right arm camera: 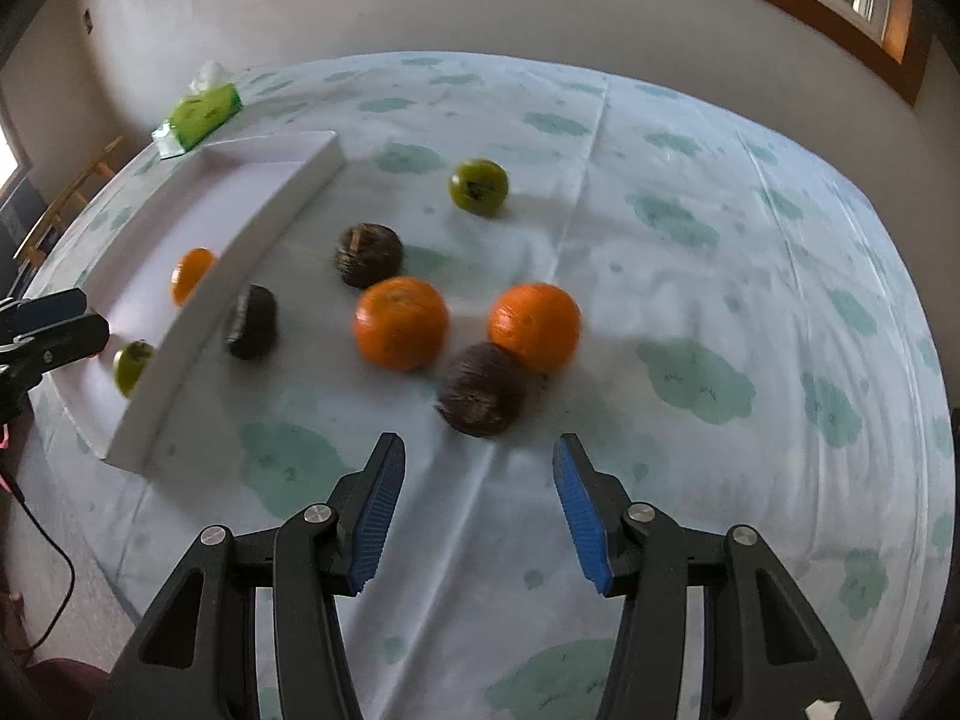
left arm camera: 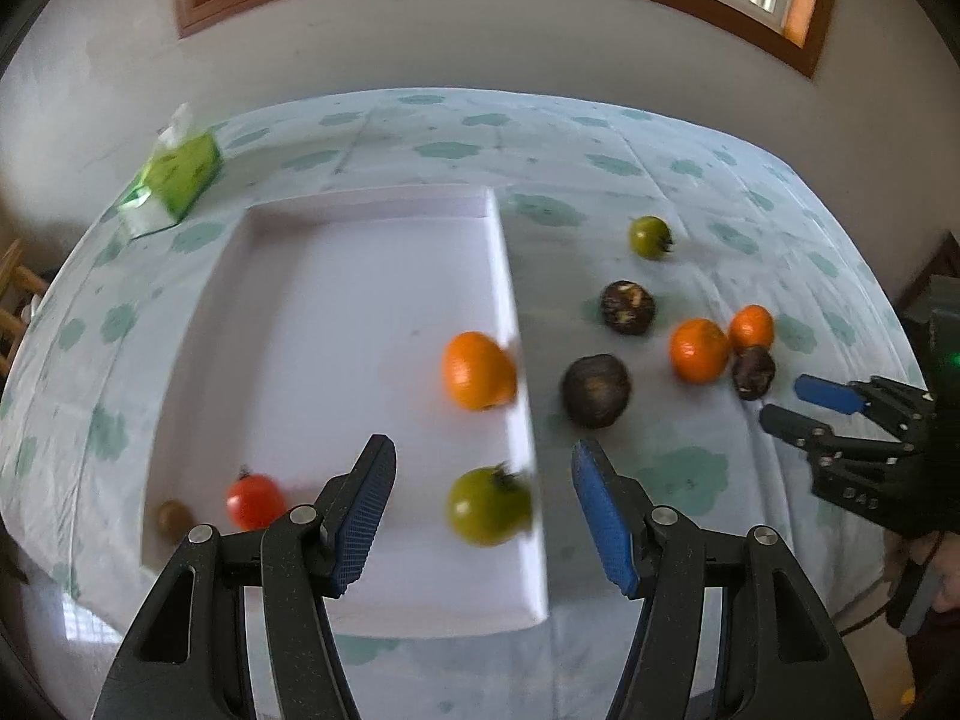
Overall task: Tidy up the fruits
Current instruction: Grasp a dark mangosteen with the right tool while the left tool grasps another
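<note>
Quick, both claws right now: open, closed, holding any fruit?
Left claw: open, empty, over the white rectangular tray near a round green tomato.
Right claw: open, empty, just short of a dark brown round fruit.

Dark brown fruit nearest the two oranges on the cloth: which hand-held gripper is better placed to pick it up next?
Probably the right hand-held gripper: open and empty, with the dark brown fruit just ahead of its fingertips. The left hand-held gripper, also open, sits over the white tray.
</note>
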{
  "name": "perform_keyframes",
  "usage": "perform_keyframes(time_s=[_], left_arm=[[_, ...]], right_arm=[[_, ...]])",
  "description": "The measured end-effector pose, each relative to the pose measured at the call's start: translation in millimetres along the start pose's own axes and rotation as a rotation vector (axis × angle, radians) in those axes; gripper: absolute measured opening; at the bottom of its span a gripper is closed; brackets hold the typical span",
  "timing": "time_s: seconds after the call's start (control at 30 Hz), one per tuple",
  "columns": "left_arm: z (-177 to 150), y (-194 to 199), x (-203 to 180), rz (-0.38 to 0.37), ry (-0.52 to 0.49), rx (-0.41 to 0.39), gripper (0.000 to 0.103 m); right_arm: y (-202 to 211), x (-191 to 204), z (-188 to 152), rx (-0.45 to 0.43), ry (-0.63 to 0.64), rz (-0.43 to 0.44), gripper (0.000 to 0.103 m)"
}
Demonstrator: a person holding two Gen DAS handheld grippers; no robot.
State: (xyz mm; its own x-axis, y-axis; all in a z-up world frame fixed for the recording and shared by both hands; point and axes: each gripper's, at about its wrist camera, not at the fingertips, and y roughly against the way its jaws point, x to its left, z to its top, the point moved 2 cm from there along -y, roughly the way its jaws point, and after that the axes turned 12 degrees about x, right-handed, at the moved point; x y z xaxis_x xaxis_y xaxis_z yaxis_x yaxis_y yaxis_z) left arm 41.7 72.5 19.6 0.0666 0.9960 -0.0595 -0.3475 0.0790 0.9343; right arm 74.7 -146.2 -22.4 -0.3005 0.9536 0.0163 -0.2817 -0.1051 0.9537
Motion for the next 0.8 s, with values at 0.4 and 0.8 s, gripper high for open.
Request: perform_keyframes(time_s=[0.4,0.8], left_arm=[[17,-15,-28,-0.02,-0.037,0.034,0.062],[27,-18,-52,-0.02,-0.092,0.04,0.062]], right_arm=[[-26,1,15,-0.008,0.004,0.003,0.039],[-25,2,14,-0.02,0.034,0.0,0.031]])
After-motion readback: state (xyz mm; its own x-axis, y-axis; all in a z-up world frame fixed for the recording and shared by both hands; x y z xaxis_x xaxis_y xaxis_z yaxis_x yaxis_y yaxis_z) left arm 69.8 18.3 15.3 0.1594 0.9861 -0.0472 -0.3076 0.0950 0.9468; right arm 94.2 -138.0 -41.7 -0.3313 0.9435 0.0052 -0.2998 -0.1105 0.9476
